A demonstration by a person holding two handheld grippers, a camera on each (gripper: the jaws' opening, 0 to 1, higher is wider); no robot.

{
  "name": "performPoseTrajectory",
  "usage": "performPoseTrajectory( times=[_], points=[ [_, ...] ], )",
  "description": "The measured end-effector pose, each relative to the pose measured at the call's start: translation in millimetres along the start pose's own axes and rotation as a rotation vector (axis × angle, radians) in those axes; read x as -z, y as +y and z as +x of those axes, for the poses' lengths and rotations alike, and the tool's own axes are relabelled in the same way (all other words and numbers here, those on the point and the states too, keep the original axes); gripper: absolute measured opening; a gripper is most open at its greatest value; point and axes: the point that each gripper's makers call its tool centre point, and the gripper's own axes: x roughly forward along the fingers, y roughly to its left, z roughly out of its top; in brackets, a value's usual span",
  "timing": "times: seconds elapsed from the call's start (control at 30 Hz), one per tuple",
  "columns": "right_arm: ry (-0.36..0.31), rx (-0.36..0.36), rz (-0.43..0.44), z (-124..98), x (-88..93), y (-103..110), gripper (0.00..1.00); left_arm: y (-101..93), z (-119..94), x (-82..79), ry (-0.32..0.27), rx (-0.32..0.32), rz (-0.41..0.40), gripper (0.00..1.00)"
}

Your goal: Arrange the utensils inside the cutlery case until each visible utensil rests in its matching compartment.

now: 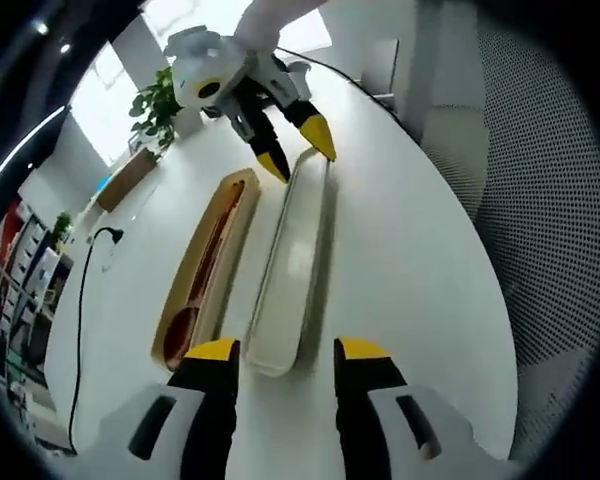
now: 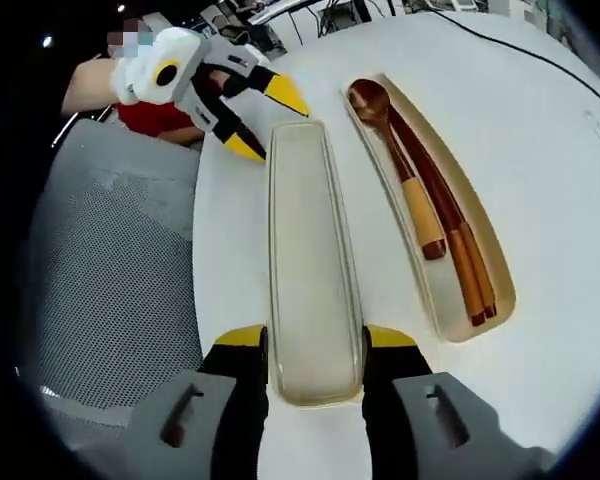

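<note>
Two long pieces side by side on the white desk (image 2: 540, 160), parallel, just apart: the translucent lid (image 2: 310, 260) and the open case (image 2: 435, 290), with a wooden spoon (image 2: 395, 150) and chopsticks (image 2: 460, 240) already lying lengthwise inside.

In the right gripper view, lid at 12 o'clock from the right gripper (image 2: 315, 345), long axis running straight away along the fingers (image 2: 242, 338), near end sitting between the spread yellow tips; contact with the lid edges too close to call. Case at 1 to 2 o'clock, bowl of the spoon at the far end. Left gripper (image 2: 255, 115) at 11 o'clock, at the lid's far end, fingers apart, holding nothing.

In the left gripper view, the same seen from the opposite end: left gripper (image 1: 285, 350) spread and empty, lid (image 1: 292, 260) at 12 o'clock, case (image 1: 205, 270) at 11 o'clock, right gripper (image 1: 302, 150) at the far end, one tip at the lid's rim.

Utensils seemingly in place; likely remaining move a sideways carry of the lid toward the case, one gripper at each end, right one seated closer.
</note>
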Motion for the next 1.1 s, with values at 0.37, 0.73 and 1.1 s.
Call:
performPoseTrajectory(
  times=[0.37,0.73,1.1],
  points=[
    [-0.019,-0.141,0.068,0,3.4,9,0.35,-9.0,2,-1.4,0.018,0.063,0.043,0.23],
    [-0.026,-0.17,0.067,-1,0.3,14,0.35,-17.1,-1,-5.6,0.034,0.088,0.108,0.16],
    [-0.129,-0.167,0.044,-4,-12.0,17,0.41,-16.7,-5,-7.3,0.039,0.094,0.061,0.1]
  ],
)
